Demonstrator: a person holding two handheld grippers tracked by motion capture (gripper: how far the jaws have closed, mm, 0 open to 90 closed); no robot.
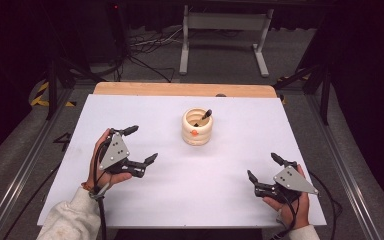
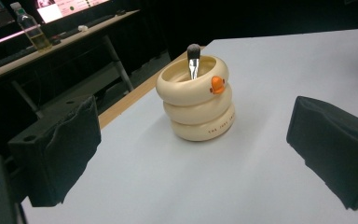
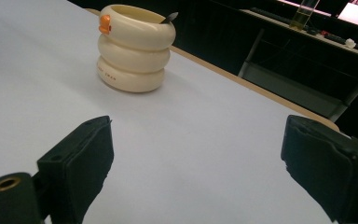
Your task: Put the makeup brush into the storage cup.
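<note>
A cream ringed holder [image 1: 198,127] with an orange duck bill stands upright at the middle of the white table [image 1: 180,195]. A dark-tipped brush [image 1: 206,115] leans inside it. My left gripper [image 1: 141,145] rests at the left, open and empty, aimed toward the holder [image 2: 196,100]; the brush [image 2: 193,59] pokes above the rim. My right gripper [image 1: 263,167] sits near the front right, open and empty. It faces the holder [image 3: 134,46] from a distance, with the brush tip [image 3: 170,17] at the far rim.
A wooden strip [image 1: 180,89] borders the table's far edge. Beyond it stand a white metal frame [image 1: 225,37] and floor cables [image 1: 145,50]. A bottle [image 2: 30,31] stands on a dark side desk.
</note>
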